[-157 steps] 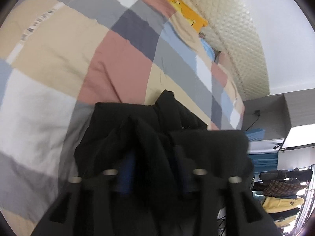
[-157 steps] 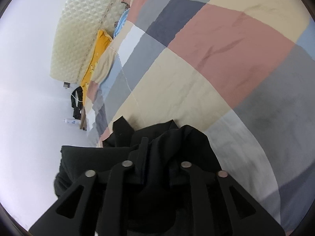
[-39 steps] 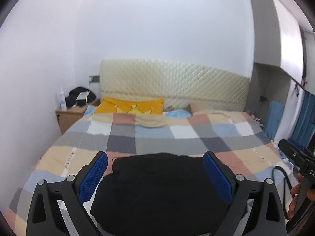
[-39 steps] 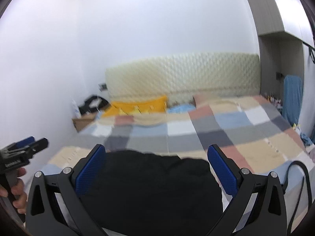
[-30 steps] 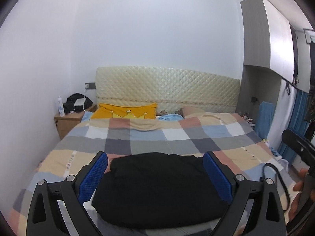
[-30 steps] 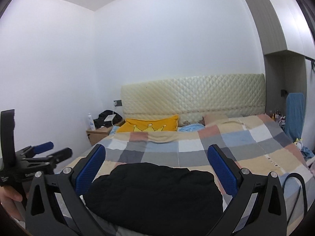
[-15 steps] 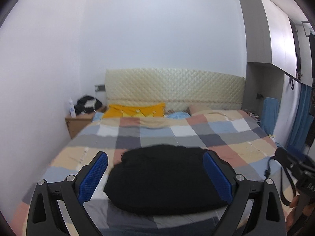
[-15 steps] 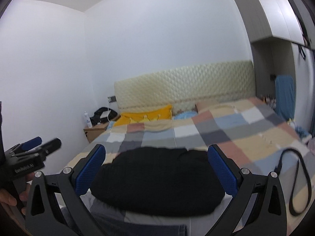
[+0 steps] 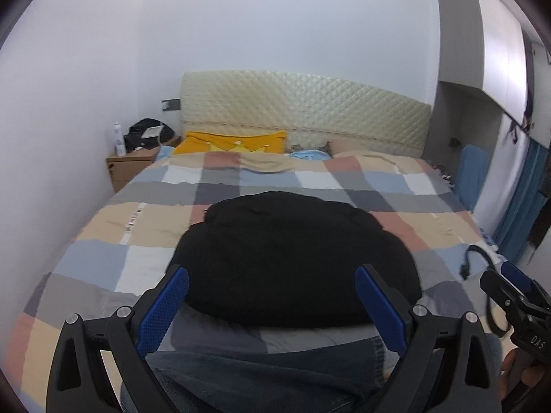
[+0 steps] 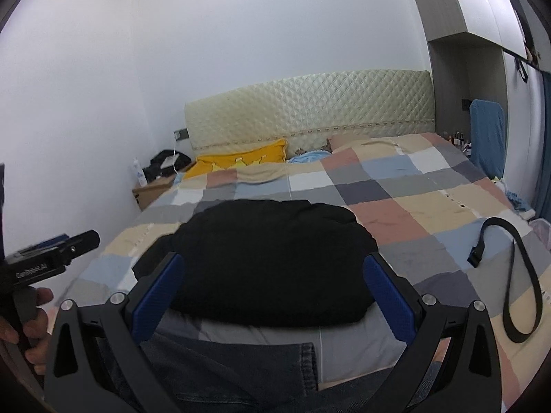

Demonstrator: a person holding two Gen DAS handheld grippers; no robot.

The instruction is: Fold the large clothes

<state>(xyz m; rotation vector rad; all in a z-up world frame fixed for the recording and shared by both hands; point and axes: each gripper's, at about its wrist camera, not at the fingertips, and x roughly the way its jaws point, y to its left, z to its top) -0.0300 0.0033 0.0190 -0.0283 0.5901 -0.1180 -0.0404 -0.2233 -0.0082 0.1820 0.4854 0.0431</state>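
A folded black garment [image 9: 292, 258] lies as a rounded bundle on the checked bedspread [image 9: 151, 220], near the foot of the bed. The same black garment [image 10: 265, 261] fills the middle of the right wrist view. My left gripper [image 9: 272, 296] is held above and short of it, open, with nothing between its blue pads. My right gripper [image 10: 273, 282] is likewise open and empty, apart from the cloth. Each gripper also shows at the edge of the other's view, held in a hand [image 10: 31, 323].
A black strap [image 10: 516, 275] lies looped on the bedspread to the right. A denim piece [image 9: 261, 375] sits at the bed's near edge. A yellow pillow [image 9: 234, 141], quilted headboard [image 9: 303, 110], bedside table [image 9: 129, 165] and blue cloth [image 10: 487, 134] stand farther off.
Both grippers held the black garment 5 s ago, then let go and drew back. Over the last second both views tilted down slightly toward the bundle; it lies still.
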